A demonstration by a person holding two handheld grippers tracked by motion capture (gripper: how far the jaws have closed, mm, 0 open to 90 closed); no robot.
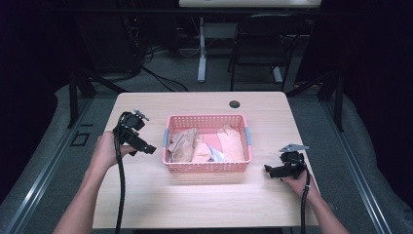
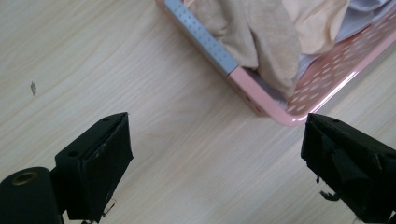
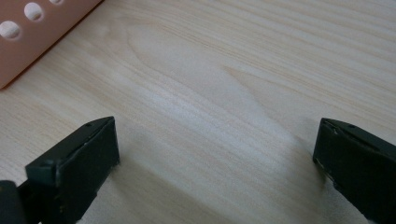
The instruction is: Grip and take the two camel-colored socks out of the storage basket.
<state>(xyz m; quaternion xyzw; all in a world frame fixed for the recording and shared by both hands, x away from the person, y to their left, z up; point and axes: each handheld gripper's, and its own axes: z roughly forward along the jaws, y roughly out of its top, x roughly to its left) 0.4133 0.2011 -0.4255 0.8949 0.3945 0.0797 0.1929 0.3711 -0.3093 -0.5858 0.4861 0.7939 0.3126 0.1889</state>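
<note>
**Two open grippers held on either side of a pink basket**

Two grippers are held above a light wooden table (image 1: 146, 204), one at each side of a pink perforated basket (image 1: 208, 167) that is set near the table's middle. In the high view, the left gripper (image 1: 146, 147) is held by the left hand (image 1: 104, 152) just beside the basket's left wall, with its jaws pointed toward the basket. Its black cable (image 1: 120, 195) is seen trailing down toward the table's near edge. The right gripper (image 1: 271, 170) is held by the right hand (image 1: 299, 183) near the basket's near right corner, apart from it, with a grey plate (image 1: 292, 147) carried on top.

In the left gripper view, both black jaws are spread wide, and nothing is held between them; bare wood is seen in the gap. A corner of the basket is seen beyond the jaws, with a grey strip (image 2: 201, 35) along its rim. In the right gripper view, the jaws are likewise spread wide over bare wood, with nothing gripped, and a piece of the basket's pink wall is seen at the upper left.

Inside the basket, crumpled cloths are piled: tan cloth (image 1: 184, 145) at the left, peach cloth (image 1: 231, 142) at the right, and a bit of white cloth (image 1: 217, 156) between them. A dark round hole (image 1: 234, 104) is seen in the tabletop beyond the basket, and a dark chair (image 1: 263, 46) is seen on the floor behind the table.
</note>
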